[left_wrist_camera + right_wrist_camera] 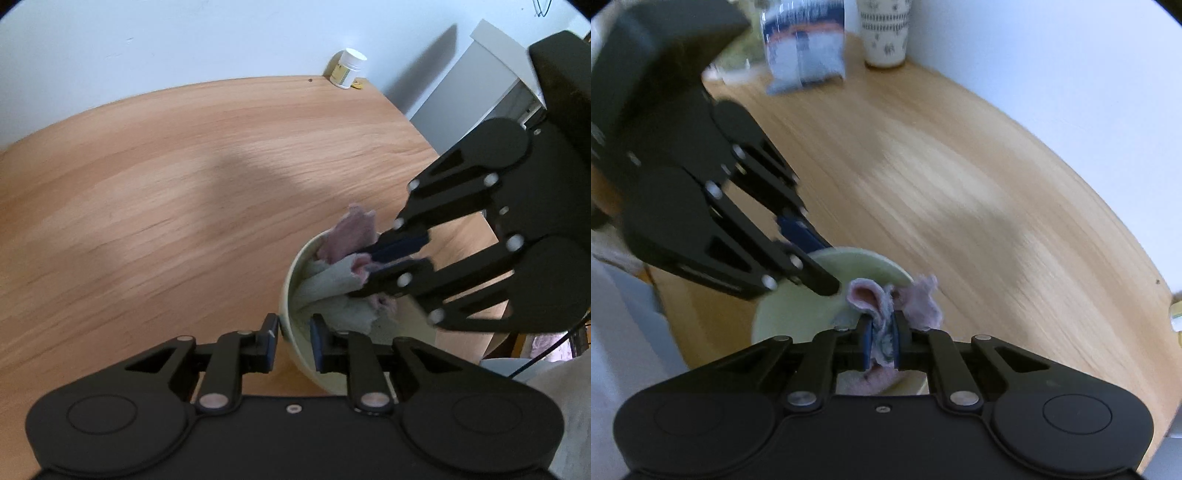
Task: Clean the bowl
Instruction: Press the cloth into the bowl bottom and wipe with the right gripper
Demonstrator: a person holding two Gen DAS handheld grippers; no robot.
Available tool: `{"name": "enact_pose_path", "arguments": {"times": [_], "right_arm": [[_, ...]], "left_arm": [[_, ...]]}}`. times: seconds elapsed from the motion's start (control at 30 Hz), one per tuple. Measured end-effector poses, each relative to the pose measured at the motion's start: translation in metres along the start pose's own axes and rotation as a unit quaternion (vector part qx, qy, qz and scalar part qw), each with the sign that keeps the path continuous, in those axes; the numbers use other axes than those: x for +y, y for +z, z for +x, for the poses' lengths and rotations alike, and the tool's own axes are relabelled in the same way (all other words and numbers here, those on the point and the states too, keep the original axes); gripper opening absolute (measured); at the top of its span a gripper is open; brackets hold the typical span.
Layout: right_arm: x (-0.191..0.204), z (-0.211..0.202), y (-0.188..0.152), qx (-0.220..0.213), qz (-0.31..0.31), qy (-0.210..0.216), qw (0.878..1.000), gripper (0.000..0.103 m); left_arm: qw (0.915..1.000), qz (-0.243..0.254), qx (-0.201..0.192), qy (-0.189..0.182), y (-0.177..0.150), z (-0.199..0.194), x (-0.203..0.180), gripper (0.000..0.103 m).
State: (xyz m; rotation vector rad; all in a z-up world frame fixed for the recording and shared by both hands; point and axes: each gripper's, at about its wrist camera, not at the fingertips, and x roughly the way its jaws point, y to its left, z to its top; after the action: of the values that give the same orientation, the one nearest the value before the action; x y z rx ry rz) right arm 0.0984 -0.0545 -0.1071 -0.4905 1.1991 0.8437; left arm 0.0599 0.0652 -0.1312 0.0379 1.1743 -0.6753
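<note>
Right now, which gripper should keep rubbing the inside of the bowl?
The right gripper. It is already shut on the cloth, and the cloth sits inside the bowl. The left gripper is busy: its fingers straddle the bowl's rim, so it should probably just steady it.

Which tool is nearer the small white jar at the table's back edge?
Left, though neither is close. The left tool clamps the bowl rim facing the jar; the right tool holds the cloth inside the bowl.
</note>
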Motion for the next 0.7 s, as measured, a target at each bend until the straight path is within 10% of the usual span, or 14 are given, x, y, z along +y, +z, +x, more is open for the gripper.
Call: {"name": "enact_pose_path", "arguments": {"times": [0.5, 0.7], "right_arm": [[0.018, -0.003, -0.007, 0.013, -0.020, -0.036, 0.999, 0.012], [0.038, -0.031, -0.017, 0.026, -0.129, -0.033, 0.991, 0.034]], "left_arm": [[0.9974, -0.069, -0.003, -0.021, -0.010, -0.003, 0.009, 0.016], [0.9967, -0.079, -0.001, -0.017, -0.009, -0.003, 0.009, 0.017]]}}
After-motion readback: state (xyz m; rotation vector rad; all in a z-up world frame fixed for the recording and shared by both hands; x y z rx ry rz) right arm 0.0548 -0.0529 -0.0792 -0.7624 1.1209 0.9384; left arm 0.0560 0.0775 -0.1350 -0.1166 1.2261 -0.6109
